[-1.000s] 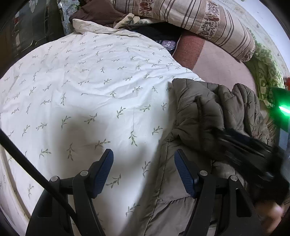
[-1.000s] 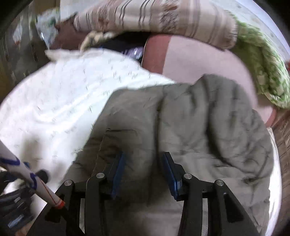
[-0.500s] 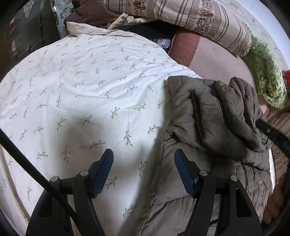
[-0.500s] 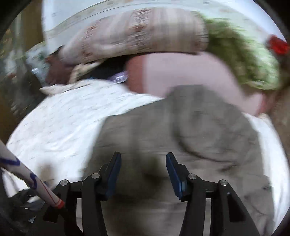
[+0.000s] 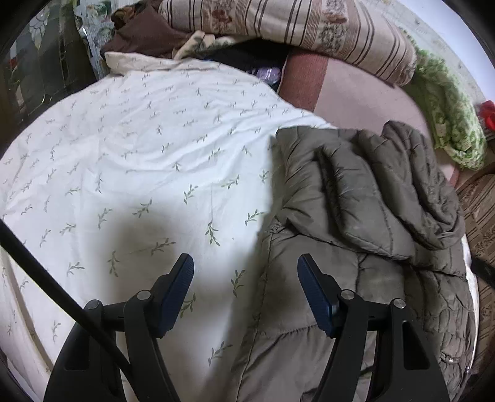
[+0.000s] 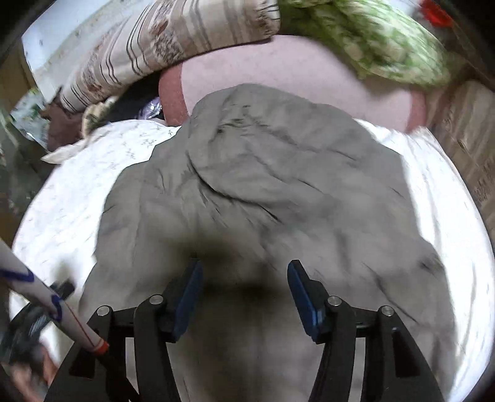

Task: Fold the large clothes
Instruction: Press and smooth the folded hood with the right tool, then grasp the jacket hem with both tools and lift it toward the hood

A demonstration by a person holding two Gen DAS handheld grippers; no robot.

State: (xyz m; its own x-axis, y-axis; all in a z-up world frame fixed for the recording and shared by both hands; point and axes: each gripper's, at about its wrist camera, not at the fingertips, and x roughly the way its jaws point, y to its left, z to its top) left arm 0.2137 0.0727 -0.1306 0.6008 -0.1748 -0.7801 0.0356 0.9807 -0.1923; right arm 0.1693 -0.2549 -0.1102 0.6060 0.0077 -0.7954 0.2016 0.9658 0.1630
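- Olive quilted jacket (image 5: 365, 216) — lies partly folded on the leaf-print duvet (image 5: 139, 154).
- Left gripper (image 5: 246, 287): jaws apart, empty.
- Right gripper (image 6: 244, 290): jaws opening above the jacket, gripping nothing.

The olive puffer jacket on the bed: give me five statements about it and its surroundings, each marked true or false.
1. The olive puffer jacket lies on a white bedsheet printed with small leaf sprigs. True.
2. The left gripper is clamped on the jacket's hem. False: its jaws stand apart with nothing between the pads.
3. A striped, flower-patterned quilt roll lies at the far end of the bed. True.
4. The jacket is spread flat with both sleeves out to the sides. False: its upper part is folded over itself in a bunched heap.
5. The right gripper holds a fold of jacket. False: its jaws are opening above the jacket, gripping nothing.
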